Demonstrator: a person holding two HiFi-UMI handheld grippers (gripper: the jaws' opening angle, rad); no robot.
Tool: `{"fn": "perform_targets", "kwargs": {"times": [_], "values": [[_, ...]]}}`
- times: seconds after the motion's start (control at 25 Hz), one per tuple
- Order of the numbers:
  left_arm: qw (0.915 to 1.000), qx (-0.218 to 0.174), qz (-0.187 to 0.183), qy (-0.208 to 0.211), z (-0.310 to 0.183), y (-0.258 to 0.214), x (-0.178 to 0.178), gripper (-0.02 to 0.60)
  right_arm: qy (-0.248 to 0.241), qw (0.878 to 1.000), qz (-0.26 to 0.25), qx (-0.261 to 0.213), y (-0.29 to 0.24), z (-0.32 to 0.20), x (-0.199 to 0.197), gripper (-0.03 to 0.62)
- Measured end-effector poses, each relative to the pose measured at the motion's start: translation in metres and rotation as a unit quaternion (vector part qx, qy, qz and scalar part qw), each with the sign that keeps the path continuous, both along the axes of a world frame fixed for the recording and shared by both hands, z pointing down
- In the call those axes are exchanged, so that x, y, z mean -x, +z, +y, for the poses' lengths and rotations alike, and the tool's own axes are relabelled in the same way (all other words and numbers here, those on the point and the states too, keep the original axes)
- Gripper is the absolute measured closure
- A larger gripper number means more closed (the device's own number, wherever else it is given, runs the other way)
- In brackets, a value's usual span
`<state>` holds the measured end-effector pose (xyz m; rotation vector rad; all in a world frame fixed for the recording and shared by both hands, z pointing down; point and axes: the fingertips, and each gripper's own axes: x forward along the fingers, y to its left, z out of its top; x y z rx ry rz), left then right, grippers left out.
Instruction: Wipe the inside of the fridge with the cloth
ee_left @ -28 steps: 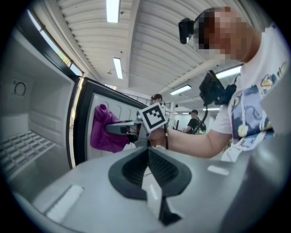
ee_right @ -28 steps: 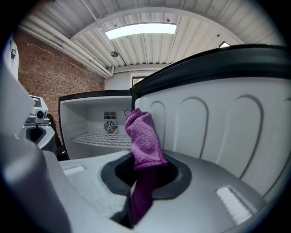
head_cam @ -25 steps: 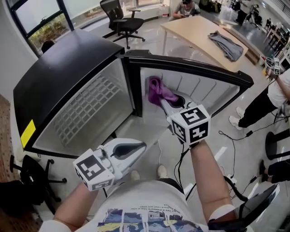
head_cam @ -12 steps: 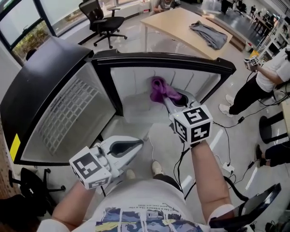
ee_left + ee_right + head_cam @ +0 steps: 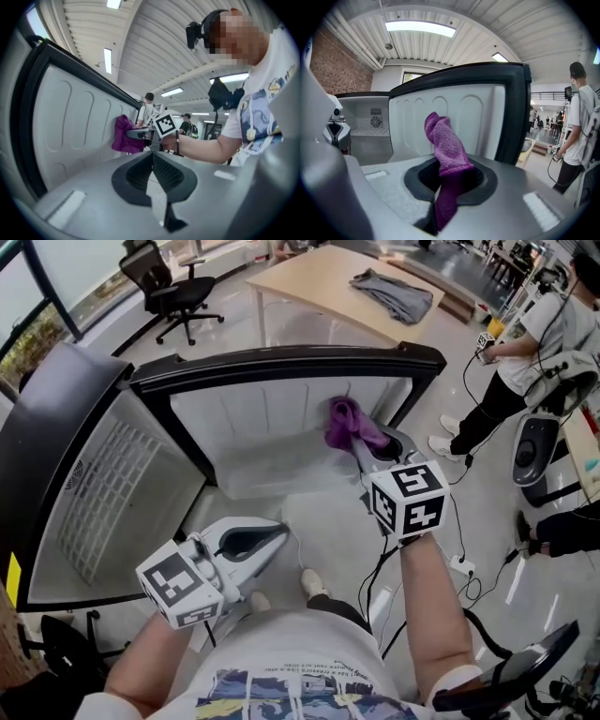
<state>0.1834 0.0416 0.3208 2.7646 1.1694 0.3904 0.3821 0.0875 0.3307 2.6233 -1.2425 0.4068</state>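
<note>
**Head view.** The compact black fridge with a white interior (image 5: 66, 404) stood with its black-framed door (image 5: 281, 362) swung wide open. A white wire shelf (image 5: 98, 488) was visible inside the cabinet. The right gripper (image 5: 356, 444) reached to the white ribbed door liner (image 5: 253, 423), near the liner's right end. Its 2 jaws were clamped on a purple terry cloth (image 5: 347, 423), which bunched above the jaw tips in front of the liner. The left gripper (image 5: 279, 531) was held lower, near the person's body and well apart from the door. Its jaws were drawn to a point with nothing in them. Behind the fridge stood a tan wooden table (image 5: 319, 287) with a grey garment (image 5: 394, 292) lying on it. A black office chair (image 5: 164, 282) stood to the table's left. A bystander in a white top (image 5: 525, 343) stood at the right.

**Left gripper view.** The jaw tips met and nothing sat between them. Beyond them, the cloth appeared pressed against the liner, with the right gripper's marker cube just beside it.

**Right gripper view.** The 2 jaws were closed on the lower part of the cloth. The upper part rose in a twisted column in front of the liner. The open cabinet with a round fan grille (image 5: 376, 122) showed at the left.
</note>
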Motion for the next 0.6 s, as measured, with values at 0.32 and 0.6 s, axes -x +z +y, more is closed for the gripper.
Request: {"fn": "perform_targets", "kwargs": {"times": [0.32, 0.6], "values": [[0.9997, 0.009, 0.005, 0.023, 0.014, 0.000, -0.007, 0.577, 0.060, 0.998, -0.002, 0.003, 0.001, 0.043, -0.007, 0.539], [0.9996, 0.013, 0.006, 0.024, 0.014, -0.001, -0.008, 0.577, 0.079, 0.997, -0.001, 0.009, -0.001, 0.056, -0.013, 0.539]]}}
